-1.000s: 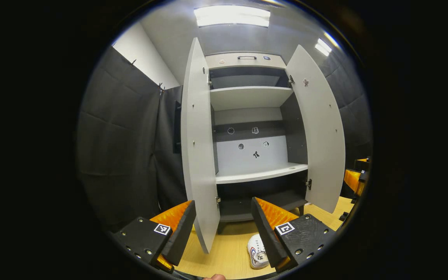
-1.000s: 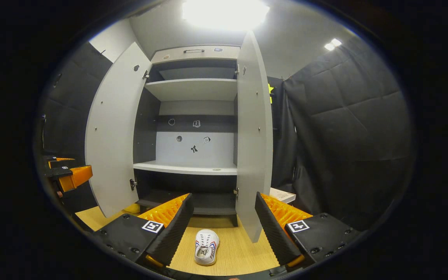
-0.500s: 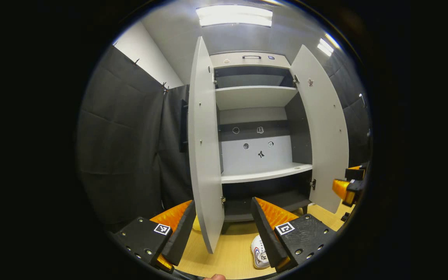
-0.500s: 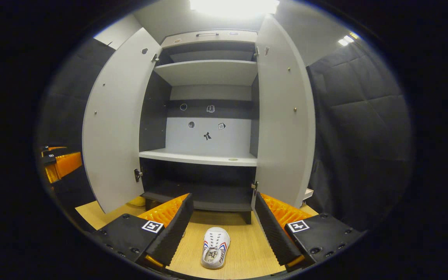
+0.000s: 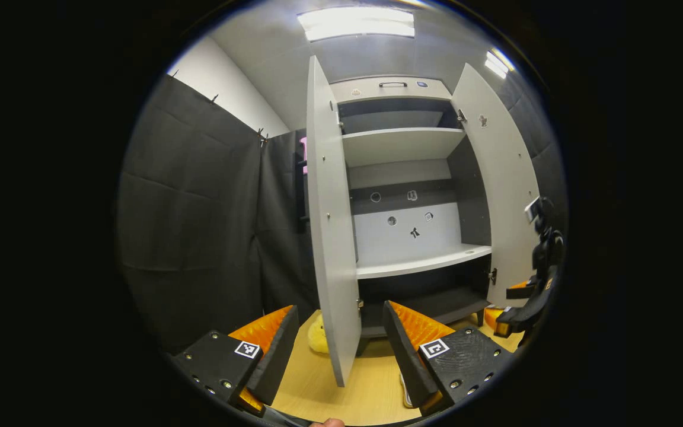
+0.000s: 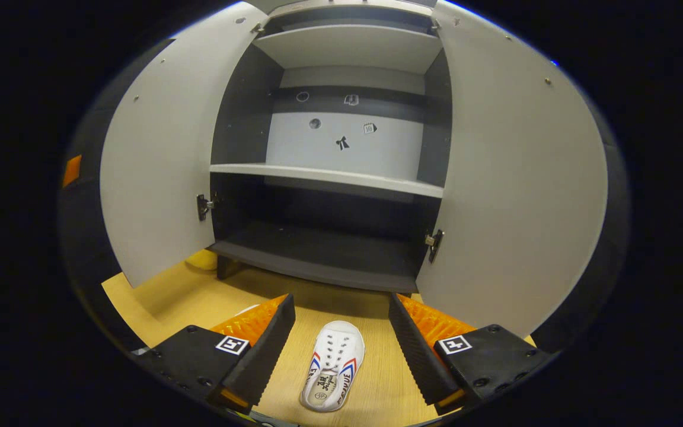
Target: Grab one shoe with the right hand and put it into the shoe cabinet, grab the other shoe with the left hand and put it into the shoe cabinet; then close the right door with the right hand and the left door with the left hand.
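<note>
In the right gripper view a white shoe (image 6: 332, 367) with red and blue stripes lies on the wooden floor (image 6: 163, 296), toe toward the shoe cabinet (image 6: 318, 255). My right gripper (image 6: 341, 302) hangs open just above it, one finger on each side, touching nothing. Both cabinet doors stand open: the left door (image 6: 158, 172) and the right door (image 6: 513, 190). In the left gripper view my left gripper (image 5: 340, 308) is open and holds nothing, facing the left door's edge (image 5: 332, 237). A sliver of a white shoe (image 5: 405, 391) peeks from behind its right finger. The right gripper (image 5: 528, 305) shows at the far right.
A yellow object (image 5: 318, 341) lies on the floor beside the cabinet's left foot, seen also as the yellow object (image 6: 202, 259) under the left door. The cabinet's lower shelf (image 6: 329, 175) and dark bottom shelf are bare. Black cloth walls (image 5: 193, 237) close in the left side.
My right gripper has moved down and forward, so the shoe and cabinet loom larger. The left gripper view has swung left, and the shoe has slid behind its right finger.
</note>
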